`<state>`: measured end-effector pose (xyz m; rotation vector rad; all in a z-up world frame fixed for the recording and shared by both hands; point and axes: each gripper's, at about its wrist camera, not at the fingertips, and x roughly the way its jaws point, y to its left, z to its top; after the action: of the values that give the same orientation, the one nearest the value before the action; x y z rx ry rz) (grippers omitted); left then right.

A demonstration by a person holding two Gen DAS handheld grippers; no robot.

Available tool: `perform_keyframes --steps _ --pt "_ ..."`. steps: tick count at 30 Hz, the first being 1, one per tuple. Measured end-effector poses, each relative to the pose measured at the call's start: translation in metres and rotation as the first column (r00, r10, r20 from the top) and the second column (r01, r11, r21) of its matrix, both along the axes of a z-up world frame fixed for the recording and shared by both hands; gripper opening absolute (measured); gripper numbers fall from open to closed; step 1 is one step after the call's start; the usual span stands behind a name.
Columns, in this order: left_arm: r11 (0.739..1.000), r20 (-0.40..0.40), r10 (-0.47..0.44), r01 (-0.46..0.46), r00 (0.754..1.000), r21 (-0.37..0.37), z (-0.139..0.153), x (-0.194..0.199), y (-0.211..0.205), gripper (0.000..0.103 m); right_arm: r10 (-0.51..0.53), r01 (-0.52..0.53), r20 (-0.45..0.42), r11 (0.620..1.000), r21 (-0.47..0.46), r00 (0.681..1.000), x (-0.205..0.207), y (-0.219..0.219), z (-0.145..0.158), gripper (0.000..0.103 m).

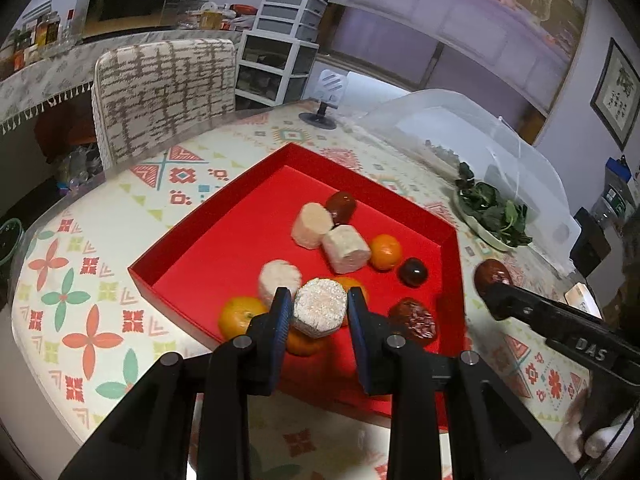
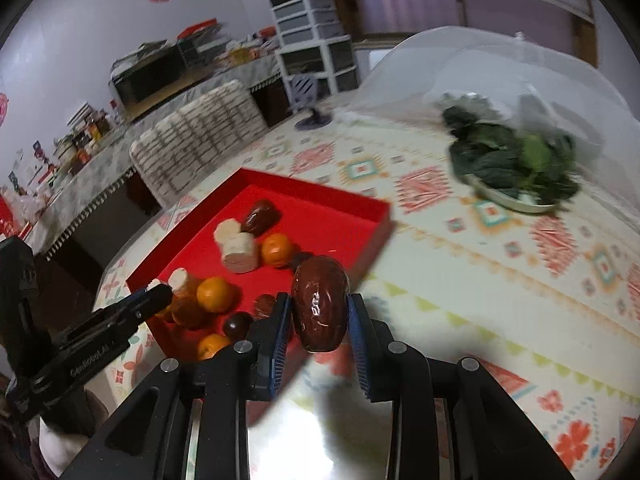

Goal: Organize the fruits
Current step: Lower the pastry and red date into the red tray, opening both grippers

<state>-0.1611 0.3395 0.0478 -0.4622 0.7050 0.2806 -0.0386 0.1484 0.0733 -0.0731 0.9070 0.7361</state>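
Resting between right fingers [image 2: 357, 332]: date [image 2: 320, 308]

Your work surface is a table [image 1: 120, 240] under a cream cloth printed with red, teal and yellow geometric and flower motifs. Directly on it: a shallow red tray [image 1: 208, 236], set at an angle to you; beyond the tray's far right side, a pale plate of dark leafy greens [image 1: 490, 210], partly under a translucent dome food cover [image 1: 460, 120]; at the far edge, a small stand on a dark round base [image 1: 322, 118]. Tray and plate sit apart.
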Motion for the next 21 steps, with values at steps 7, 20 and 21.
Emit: perform_keyframes --steps 7,20,21 --pt "1.000 -0.007 -0.002 0.002 1.000 -0.020 -0.006 0.004 0.013 0.028 0.010 -0.012 -0.045 0.999 -0.039 0.999 0.016 0.031 -0.020 0.031" --pt "0.997 -0.004 -0.008 0.008 1.000 0.074 0.006 0.007 0.000 0.069 0.002 -0.002 -0.056 1.000 -0.009 0.998 0.020 0.043 -0.019 0.034" --pt "0.997 -0.007 -0.005 0.006 1.000 0.081 0.007 0.006 -0.001 0.069 0.000 0.000 -0.051 1.000 -0.004 0.999 0.019 0.041 -0.017 0.034"
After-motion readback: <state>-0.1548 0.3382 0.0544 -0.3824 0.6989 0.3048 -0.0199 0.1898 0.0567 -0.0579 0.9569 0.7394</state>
